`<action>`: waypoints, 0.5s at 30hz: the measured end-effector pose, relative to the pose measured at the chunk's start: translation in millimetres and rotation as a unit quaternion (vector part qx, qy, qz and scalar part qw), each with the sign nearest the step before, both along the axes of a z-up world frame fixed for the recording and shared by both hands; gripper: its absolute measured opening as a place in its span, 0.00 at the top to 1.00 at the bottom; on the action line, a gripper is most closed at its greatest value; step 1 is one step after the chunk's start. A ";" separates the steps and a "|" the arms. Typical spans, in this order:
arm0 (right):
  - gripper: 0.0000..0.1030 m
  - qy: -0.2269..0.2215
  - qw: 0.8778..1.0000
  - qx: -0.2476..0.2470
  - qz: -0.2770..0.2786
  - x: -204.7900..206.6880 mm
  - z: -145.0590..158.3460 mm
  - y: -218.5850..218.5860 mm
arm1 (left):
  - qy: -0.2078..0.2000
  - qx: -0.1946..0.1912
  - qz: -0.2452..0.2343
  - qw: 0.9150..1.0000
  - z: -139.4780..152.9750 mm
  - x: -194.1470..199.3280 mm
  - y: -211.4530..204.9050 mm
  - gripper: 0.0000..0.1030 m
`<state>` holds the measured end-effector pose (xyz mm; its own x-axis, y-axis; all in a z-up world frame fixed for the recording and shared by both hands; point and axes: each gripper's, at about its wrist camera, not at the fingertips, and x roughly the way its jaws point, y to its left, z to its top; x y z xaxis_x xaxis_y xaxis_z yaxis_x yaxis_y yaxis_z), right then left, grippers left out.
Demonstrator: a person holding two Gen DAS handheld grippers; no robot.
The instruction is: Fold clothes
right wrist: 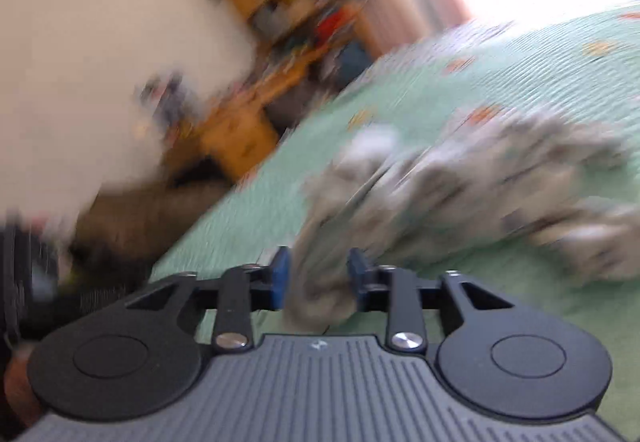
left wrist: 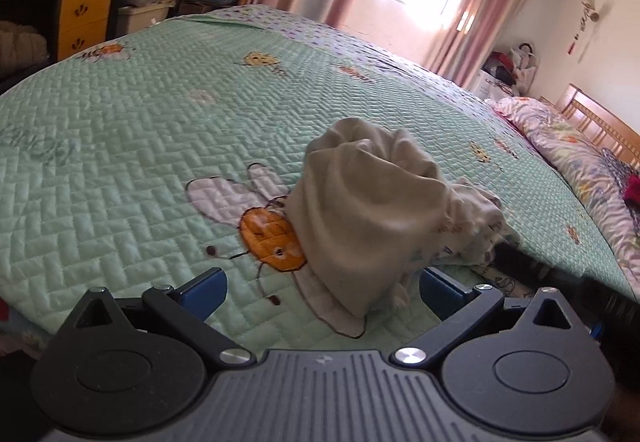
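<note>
On the green quilted bedspread (left wrist: 120, 145), beside its big orange bee patch (left wrist: 272, 238), a crumpled beige garment (left wrist: 360, 217), bunched up into a tall lump, with paler printed cloth spilling off the side away from the bee. Left tongs (left wrist: 322, 290) spread wide, blue pads (left wrist: 204, 288) either side of the garment's near end, neither pad pressing on it; released. Beyond the bee, past the bed's far edge, wooden drawers (left wrist: 82, 13) and cluttered shelves; further round, pink curtains (left wrist: 472, 1) against a bright window. Off to the garment's far side, a flowered pillow (left wrist: 568, 137) by the headboard.

From the right wrist, heavy blur. Right tongs (right wrist: 318, 278) partly parted, a hanging fold of the same grey-beige garment (right wrist: 460, 193) between the blue pads (right wrist: 280, 278); cannot tell whether gripped or merely lying between them. Rest of the garment trailing across the bedspread (right wrist: 260, 209) away from the tongs.
</note>
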<state>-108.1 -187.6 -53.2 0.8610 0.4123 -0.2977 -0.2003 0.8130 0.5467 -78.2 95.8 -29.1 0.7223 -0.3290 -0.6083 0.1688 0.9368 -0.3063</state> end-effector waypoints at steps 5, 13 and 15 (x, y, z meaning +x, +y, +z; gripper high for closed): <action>0.30 0.070 0.990 0.088 -0.085 49.5 -9.0 -50.4 | -0.034 0.059 -0.056 0.996 9.8 25.7 -46.3 0.01; 0.82 0.133 0.978 0.148 -0.060 74.6 -48.5 -52.9 | 0.031 0.123 -0.105 0.986 -36.8 66.5 -93.4 0.38; 0.86 0.111 0.981 0.151 -0.058 58.4 -45.3 -55.0 | 0.027 0.114 -0.102 0.988 -37.4 65.8 -87.9 0.56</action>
